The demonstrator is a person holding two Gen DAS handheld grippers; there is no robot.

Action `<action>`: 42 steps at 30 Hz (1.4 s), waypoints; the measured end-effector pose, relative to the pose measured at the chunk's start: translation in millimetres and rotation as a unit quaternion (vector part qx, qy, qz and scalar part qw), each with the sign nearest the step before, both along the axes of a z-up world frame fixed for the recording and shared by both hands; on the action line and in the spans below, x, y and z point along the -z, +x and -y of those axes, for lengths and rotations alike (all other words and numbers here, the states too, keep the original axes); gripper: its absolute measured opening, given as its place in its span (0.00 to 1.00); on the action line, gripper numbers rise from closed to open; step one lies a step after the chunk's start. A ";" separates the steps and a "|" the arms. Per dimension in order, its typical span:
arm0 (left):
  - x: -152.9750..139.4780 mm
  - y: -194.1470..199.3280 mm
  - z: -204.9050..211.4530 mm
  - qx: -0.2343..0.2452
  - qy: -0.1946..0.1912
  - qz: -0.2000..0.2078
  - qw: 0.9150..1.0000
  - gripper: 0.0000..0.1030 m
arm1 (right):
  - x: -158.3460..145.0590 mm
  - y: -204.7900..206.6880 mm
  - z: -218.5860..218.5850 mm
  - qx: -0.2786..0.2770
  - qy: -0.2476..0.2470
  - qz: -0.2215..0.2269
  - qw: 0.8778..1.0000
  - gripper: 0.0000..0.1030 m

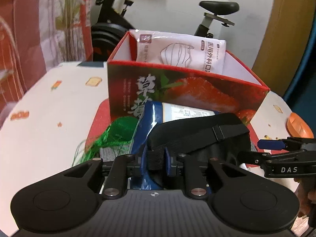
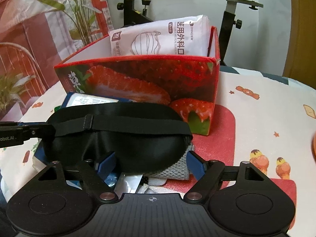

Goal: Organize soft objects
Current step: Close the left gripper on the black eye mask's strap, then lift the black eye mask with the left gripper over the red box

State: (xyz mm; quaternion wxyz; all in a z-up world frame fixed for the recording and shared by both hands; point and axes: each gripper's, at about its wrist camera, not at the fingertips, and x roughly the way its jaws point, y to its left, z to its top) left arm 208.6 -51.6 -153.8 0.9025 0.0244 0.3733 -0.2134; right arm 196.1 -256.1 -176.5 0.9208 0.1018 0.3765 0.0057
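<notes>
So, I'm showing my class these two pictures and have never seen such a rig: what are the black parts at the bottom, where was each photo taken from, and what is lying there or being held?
There is no robot here: a person holds a two-finger gripper in each hand, with a camera on each looking forward along the fingers. One picture comes from the left gripper, shut on the strap of a black eye mask. The other comes from the right gripper, standing open around the mask's cup. On the patterned tablecloth stands a red strawberry box holding a white face-mask pack. Under the eye mask lie a blue packet, a grey knitted cloth and something green.
</notes>
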 end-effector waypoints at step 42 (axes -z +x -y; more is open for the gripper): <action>14.0 5.1 -32.5 -0.046 0.002 -0.007 0.999 0.08 | -4.9 17.4 4.9 -0.015 0.053 0.036 0.998 0.58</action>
